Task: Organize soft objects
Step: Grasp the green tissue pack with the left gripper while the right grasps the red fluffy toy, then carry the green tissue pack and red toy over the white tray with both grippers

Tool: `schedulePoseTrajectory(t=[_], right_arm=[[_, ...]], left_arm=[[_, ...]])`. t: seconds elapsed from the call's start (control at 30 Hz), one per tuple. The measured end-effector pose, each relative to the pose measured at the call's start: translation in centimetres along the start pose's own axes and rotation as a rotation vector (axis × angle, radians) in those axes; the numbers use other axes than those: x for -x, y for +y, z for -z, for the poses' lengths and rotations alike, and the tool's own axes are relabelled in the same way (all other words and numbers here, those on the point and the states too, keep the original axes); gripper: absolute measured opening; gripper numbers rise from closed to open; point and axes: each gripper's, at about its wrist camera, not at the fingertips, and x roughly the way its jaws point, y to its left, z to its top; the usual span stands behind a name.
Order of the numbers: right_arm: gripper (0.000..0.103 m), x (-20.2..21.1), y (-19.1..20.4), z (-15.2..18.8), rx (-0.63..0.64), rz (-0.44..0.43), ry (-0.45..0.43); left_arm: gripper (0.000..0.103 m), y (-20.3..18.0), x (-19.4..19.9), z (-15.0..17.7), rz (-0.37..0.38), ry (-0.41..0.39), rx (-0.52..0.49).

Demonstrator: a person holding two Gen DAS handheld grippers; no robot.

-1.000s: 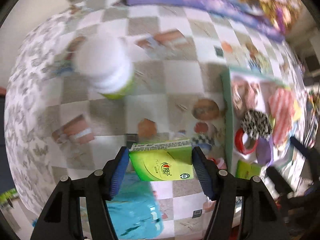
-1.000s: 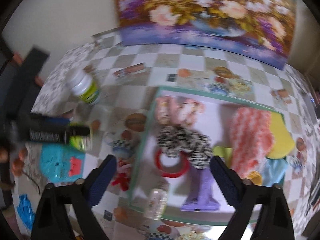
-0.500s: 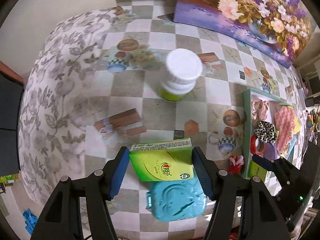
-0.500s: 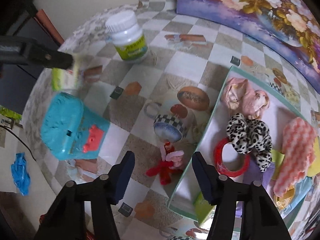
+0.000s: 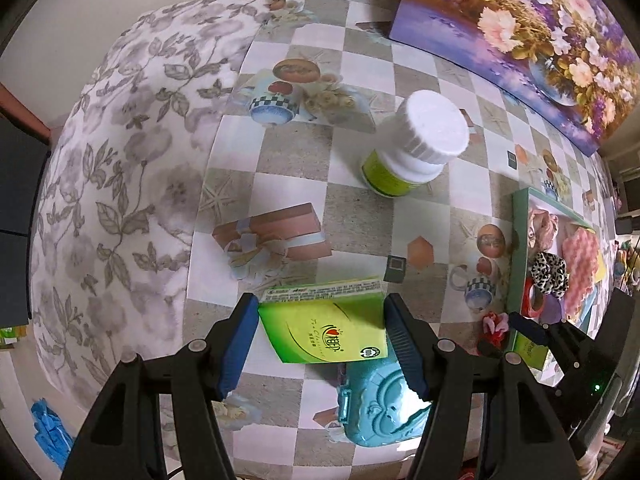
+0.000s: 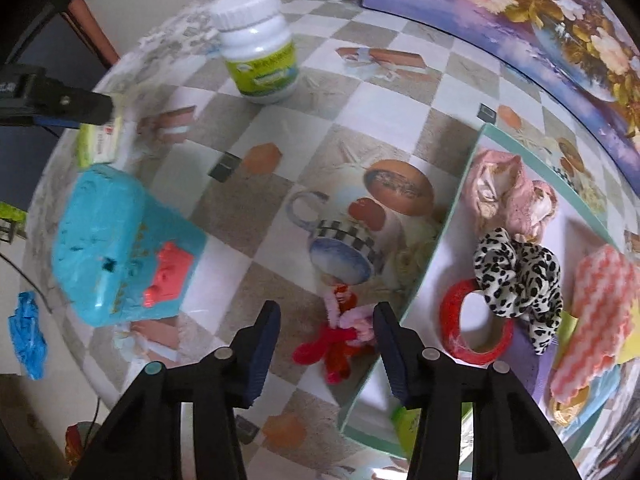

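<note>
My left gripper [image 5: 320, 320] is shut on a green tissue pack [image 5: 326, 326] and holds it above the checkered table, over a turquoise case [image 5: 380, 408]. My right gripper [image 6: 326, 332] is open, its jaws on either side of a red and pink fuzzy bow [image 6: 340, 340] that lies on the table beside the green-rimmed tray [image 6: 440, 232]. The tray holds a pink scrunchie [image 6: 508, 192], a leopard scrunchie [image 6: 516, 276], a red ring [image 6: 472, 328] and a pink wavy cloth [image 6: 592, 320]. The left gripper with the pack shows in the right wrist view [image 6: 96, 136].
A white-capped green bottle [image 5: 412, 148] stands on the table beyond the left gripper; it also shows in the right wrist view [image 6: 260, 44]. The turquoise case [image 6: 116, 248] lies at the left table edge. A flower painting [image 5: 520, 40] leans at the back.
My right gripper has moved down and closer to the red and pink bow, which now lies between its jaws. My left gripper has shifted left and back a little with the pack.
</note>
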Motion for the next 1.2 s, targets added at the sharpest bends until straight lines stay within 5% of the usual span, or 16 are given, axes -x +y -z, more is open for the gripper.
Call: schedulePoseTrajectory(t=[0.53, 0.87, 1.2], right_arm=[[0.03, -2.1, 1.0, -0.1, 0.037, -0.001, 0.05], [0.03, 2.8, 0.2, -0.2, 0.018, -0.028, -0.067], [0.03, 6.9, -1.2, 1.1, -0.04, -0.043, -0.164]], left_arm=[[0.066, 0.4, -0.7, -0.2, -0.01, 0.007, 0.008], [0.066, -0.2, 1.9, -0.4, -0.026, -0.037, 0.016], [0.066, -4.8, 6.4, 0.6, -0.036, -0.135, -0.057]])
